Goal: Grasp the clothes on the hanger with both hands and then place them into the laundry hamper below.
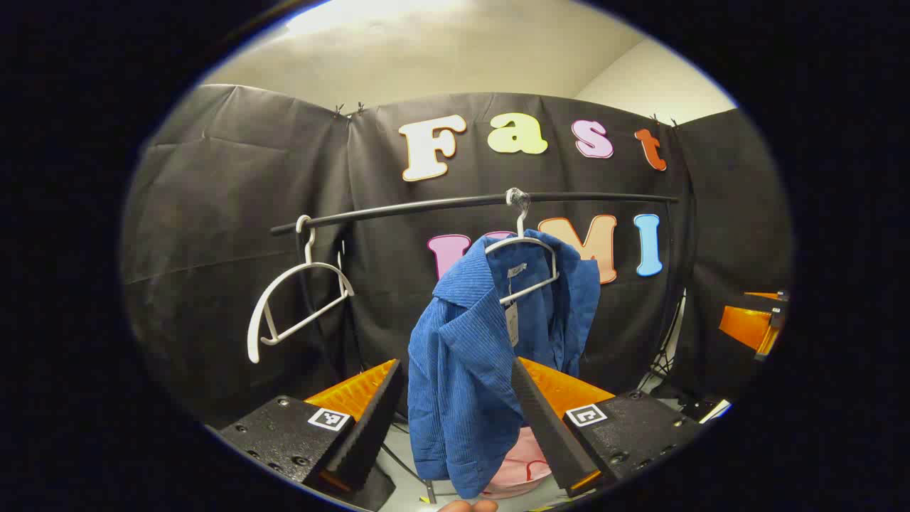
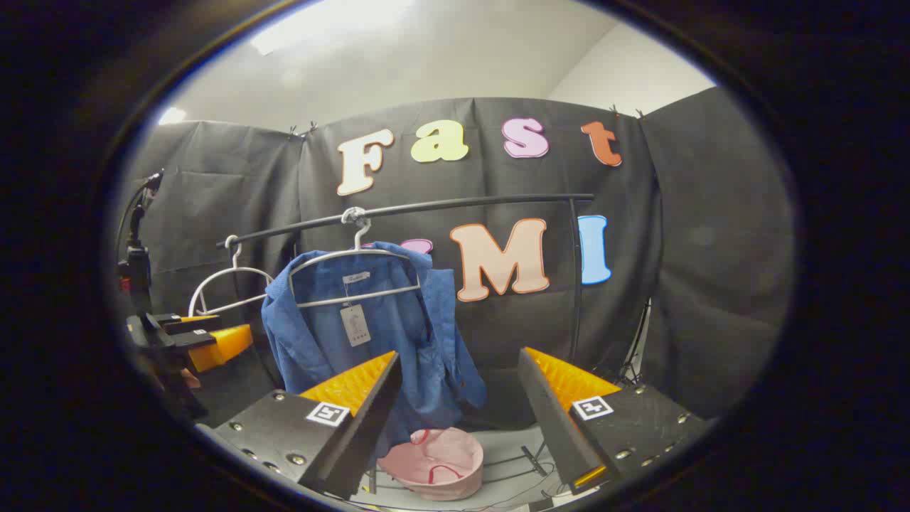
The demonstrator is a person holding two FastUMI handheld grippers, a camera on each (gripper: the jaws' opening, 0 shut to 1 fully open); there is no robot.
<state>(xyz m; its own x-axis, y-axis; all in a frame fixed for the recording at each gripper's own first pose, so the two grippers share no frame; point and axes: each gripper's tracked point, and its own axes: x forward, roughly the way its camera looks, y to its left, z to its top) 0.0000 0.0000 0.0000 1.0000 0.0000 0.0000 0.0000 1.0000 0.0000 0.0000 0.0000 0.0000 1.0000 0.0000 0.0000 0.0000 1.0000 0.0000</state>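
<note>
Below and between my right fingers [image 2: 458,398] sits the pink laundry hamper [image 2: 434,462] on the floor, its mouth tipped toward me; I cannot tell whether anything lies inside it. In the left gripper view the same hamper shows as a pink patch low between my left fingers [image 1: 458,405], mostly hidden behind the shirt's hem.

A pale paper tag [image 2: 355,325] hangs from the collar of the blue shirt [image 2: 370,334], and a small sewn label sits at the neck just above it; the writing on both is too small to read. Each of my 4 fingers carries a small square black-and-white marker on its base.

The shirt is a blue ribbed one with a collar, draped unevenly on a white hanger [image 2: 355,274] that hooks over a dark rail [image 2: 426,208]. From my left fingers it hangs straight ahead and very near, its lower part filling the gap between them, though I cannot tell whether either finger touches the cloth. From my right fingers it hangs ahead and to the left, behind my left-hand finger. A second white hanger [image 1: 295,299] dangles bare, farther left along the rail.

Both pairs of fingers are spread wide, released, holding nothing. My other gripper shows at the far left edge of the right gripper view, near the bare hanger.
</note>
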